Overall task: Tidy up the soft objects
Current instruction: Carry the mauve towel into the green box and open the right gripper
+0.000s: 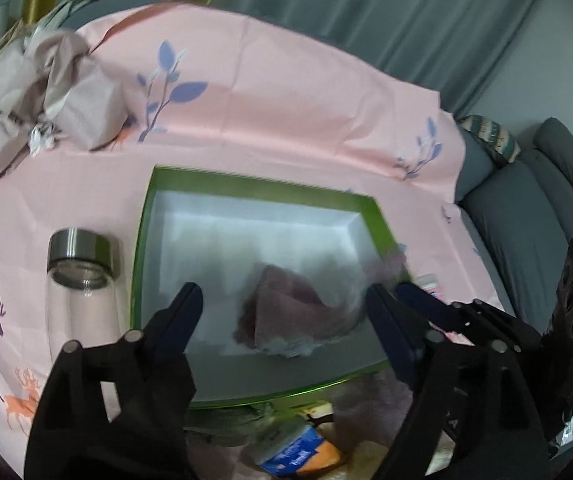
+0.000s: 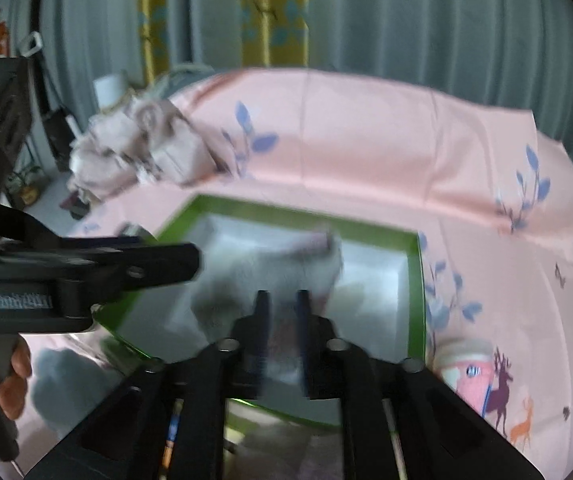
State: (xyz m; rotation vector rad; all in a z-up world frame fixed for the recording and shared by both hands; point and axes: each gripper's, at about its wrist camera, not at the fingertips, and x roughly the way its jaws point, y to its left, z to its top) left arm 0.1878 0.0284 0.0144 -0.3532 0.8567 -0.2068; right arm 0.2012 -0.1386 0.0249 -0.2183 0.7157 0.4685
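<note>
Mauve bagged cloth [image 1: 294, 312], crumpled, blurred

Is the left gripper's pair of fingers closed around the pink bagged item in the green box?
No. The left gripper is wide open, with the pink bagged item lying between its fingers in the green box.

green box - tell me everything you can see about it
The green box is a shallow, open rectangular tray with bright green rims and a white lining, apparently cardboard. It lies flat on the pink patterned cloth, beside a glass jar. Inside sits a mauve soft item in clear wrap, gripped by the right gripper. The open left gripper hovers above.
</note>
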